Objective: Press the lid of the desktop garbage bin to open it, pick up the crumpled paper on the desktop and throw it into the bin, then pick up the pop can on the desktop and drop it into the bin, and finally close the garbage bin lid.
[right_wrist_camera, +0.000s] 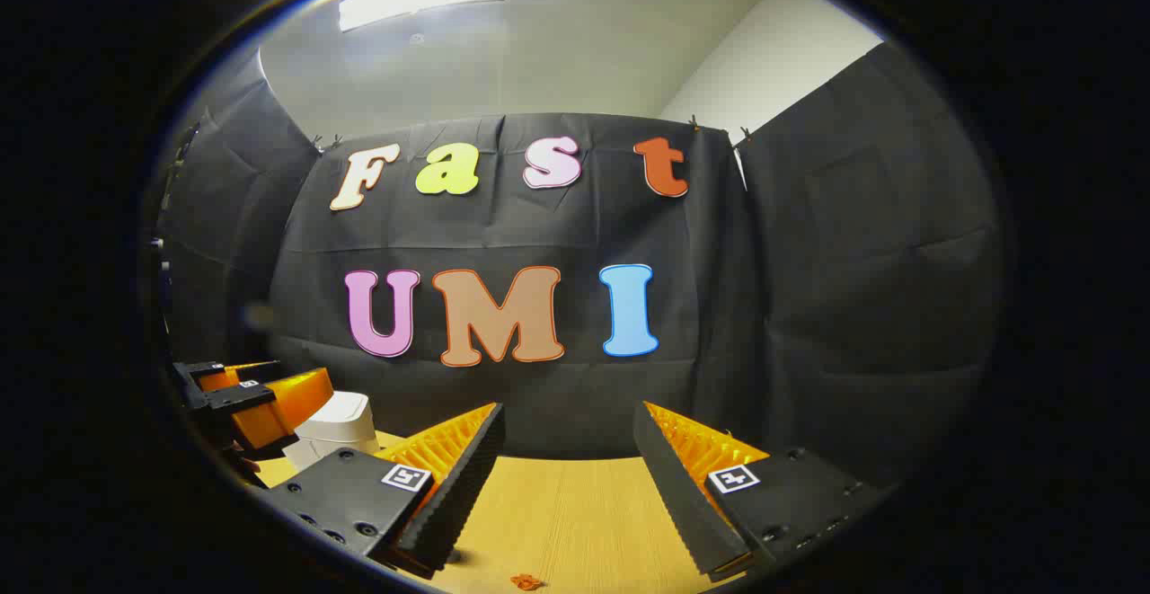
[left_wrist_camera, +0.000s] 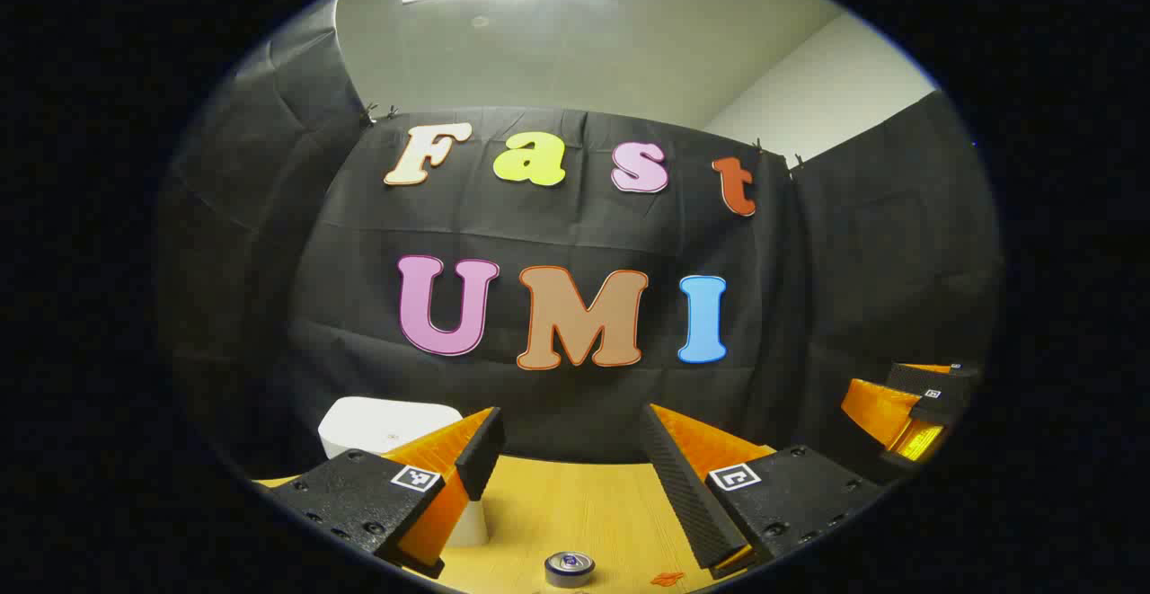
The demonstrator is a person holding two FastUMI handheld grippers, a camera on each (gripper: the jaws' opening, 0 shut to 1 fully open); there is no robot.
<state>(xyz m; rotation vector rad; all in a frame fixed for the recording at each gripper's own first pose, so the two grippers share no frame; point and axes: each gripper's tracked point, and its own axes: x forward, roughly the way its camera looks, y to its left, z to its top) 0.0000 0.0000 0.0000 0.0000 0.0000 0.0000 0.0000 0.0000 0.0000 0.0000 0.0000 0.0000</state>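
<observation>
- Wooden tabletop (left_wrist_camera: 575, 504) is stretching out below both grippers, pale yellow with a visible grain.
- Left gripper (left_wrist_camera: 568, 459) is hovering above the table with its jaws standing wide apart, gripping nothing.
- Right gripper (right_wrist_camera: 566, 459) is likewise hanging over the table with its fingers spread well apart and nothing between them; in the left gripper view it is showing at the far right edge (left_wrist_camera: 907, 410).
- White garbage bin (left_wrist_camera: 388, 428) is sitting on the table toward the back left, its lid lying shut, partly hidden behind the left gripper's left finger (left_wrist_camera: 481, 450); in the right gripper view the bin (right_wrist_camera: 337, 423) is showing just beside the other gripper (right_wrist_camera: 252, 401).
- Pop can (left_wrist_camera: 569, 567) is standing upright on the table near the bottom of the left gripper view, below the gap between the fingers, its silvery top facing up.
- Small orange scrap (right_wrist_camera: 526, 581) is lying on the table close to the camera; whether it is the crumpled paper I cannot tell.
</observation>
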